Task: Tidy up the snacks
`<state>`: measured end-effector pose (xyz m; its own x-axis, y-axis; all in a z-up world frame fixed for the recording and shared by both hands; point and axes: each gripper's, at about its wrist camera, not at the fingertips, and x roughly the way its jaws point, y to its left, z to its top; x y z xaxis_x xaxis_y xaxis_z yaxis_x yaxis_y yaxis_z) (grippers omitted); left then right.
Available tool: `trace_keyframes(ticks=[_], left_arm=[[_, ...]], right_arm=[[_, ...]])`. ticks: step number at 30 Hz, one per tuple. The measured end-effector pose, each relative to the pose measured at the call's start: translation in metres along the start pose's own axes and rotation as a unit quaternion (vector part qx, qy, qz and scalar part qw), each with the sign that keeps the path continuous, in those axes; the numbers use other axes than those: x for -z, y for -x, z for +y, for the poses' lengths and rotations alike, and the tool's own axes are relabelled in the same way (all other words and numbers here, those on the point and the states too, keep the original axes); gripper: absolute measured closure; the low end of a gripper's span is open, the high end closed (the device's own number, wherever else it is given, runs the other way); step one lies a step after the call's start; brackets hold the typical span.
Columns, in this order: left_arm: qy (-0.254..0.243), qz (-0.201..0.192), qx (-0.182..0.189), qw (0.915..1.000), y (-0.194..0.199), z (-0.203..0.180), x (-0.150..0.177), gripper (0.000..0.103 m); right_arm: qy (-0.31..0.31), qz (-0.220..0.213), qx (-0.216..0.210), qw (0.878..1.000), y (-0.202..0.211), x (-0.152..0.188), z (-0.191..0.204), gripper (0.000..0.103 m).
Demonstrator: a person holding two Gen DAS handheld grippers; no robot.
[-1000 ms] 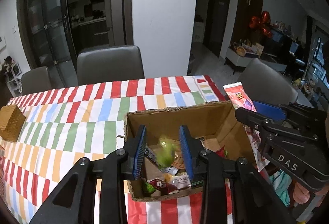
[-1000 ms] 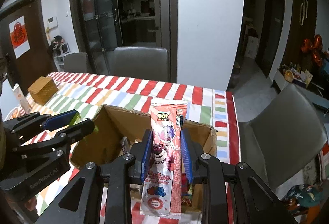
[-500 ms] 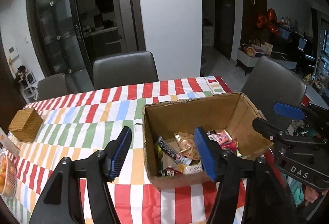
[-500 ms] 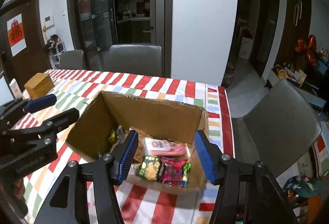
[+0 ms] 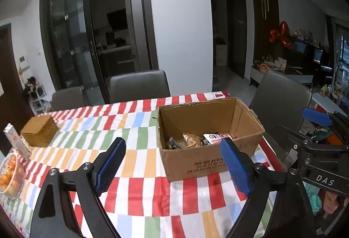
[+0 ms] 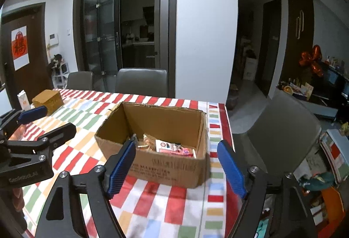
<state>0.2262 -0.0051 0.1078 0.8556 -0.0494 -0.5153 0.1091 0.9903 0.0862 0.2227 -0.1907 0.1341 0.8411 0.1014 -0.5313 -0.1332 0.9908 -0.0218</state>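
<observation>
Snacks (image 5: 197, 139) lie in the box (image 5: 209, 161) on the tabletop (image 5: 135, 157). Left gripper (image 5: 172, 163) and right gripper (image 6: 176, 163) hang empty, jaws apart. Next pick probably wants a centred, level approach.

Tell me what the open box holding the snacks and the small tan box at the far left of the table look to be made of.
Open box: corrugated cardboard, matte brown, judging by its ragged rim and printed side. Small tan box: probably woven rattan or wicker, since its surface shows a fine ribbed texture, though the view is too coarse to be sure.
</observation>
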Motion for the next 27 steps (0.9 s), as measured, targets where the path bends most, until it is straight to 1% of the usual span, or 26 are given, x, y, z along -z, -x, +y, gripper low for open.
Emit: trace_keyframes(ticks=[7, 12, 20, 24, 27], left_arm=[[-0.004, -0.023, -0.006, 0.9997, 0.038, -0.01, 0.027, 0.004], [-0.003, -0.028, -0.01, 0.9996, 0.057, -0.013, 0.044, 0.0], [0.015, -0.032, -0.003, 0.9994, 0.08, -0.012, 0.063, 0.0], [0.012, -0.032, -0.005, 0.9994, 0.086, -0.015, 0.067, 0.0], [0.014, -0.031, 0.001, 0.9994, 0.089, -0.016, 0.068, 0.0]], right_arm=[[-0.005, -0.009, 0.001, 1.0, 0.035, 0.026, 0.005, 0.016], [-0.001, -0.01, 0.005, 1.0, 0.053, 0.045, 0.008, 0.014], [-0.012, -0.015, 0.004, 1.0, 0.074, 0.063, 0.009, 0.014], [-0.013, -0.017, 0.0, 1.0, 0.081, 0.067, 0.009, 0.014], [-0.012, -0.017, -0.001, 1.0, 0.083, 0.068, 0.009, 0.014]])
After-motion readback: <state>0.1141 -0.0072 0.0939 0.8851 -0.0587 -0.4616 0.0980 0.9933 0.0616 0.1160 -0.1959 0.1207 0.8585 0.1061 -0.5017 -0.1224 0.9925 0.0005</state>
